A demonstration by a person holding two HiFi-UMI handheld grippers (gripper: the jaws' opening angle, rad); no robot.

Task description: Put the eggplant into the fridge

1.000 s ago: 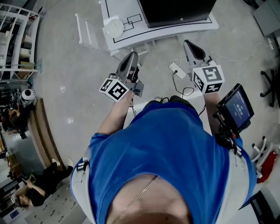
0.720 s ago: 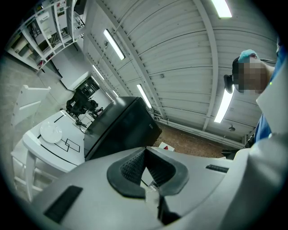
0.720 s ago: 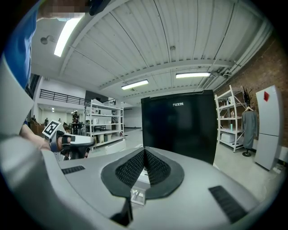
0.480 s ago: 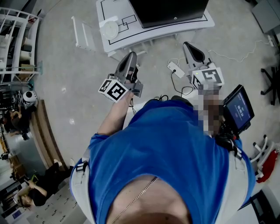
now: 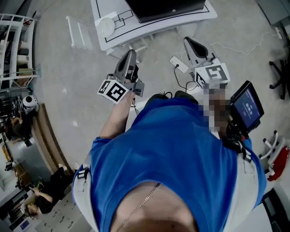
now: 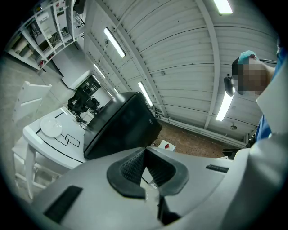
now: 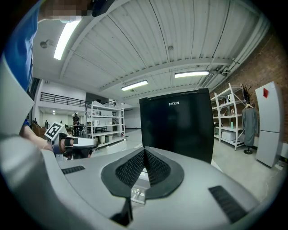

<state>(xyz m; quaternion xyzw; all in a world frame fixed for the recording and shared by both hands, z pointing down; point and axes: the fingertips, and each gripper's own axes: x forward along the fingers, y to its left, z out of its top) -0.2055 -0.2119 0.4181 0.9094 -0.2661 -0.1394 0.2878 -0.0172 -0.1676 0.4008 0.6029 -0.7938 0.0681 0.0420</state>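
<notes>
A black mini fridge (image 5: 165, 7) stands with its door shut on a white table (image 5: 149, 31) ahead of me; it also fills the middle of the left gripper view (image 6: 119, 123) and the right gripper view (image 7: 175, 123). No eggplant shows in any view. My left gripper (image 5: 129, 53) is held in the air short of the table's front edge, its ribbed pads pressed together (image 6: 145, 150) on nothing. My right gripper (image 5: 186, 41) hangs beside it, level, and is also shut (image 7: 144, 151) and empty.
A white plate (image 5: 107, 26) lies on the table's left end over drawn black lines. A white power strip (image 5: 176, 63) with cables lies on the floor under the grippers. A white rack (image 5: 79, 34) stands left of the table, shelving (image 5: 16, 45) further left. A screen (image 5: 247, 106) sits at my right arm.
In the head view the table, fridge and both grippers have slid a little up and left. Both grippers stay shut and side by side.
</notes>
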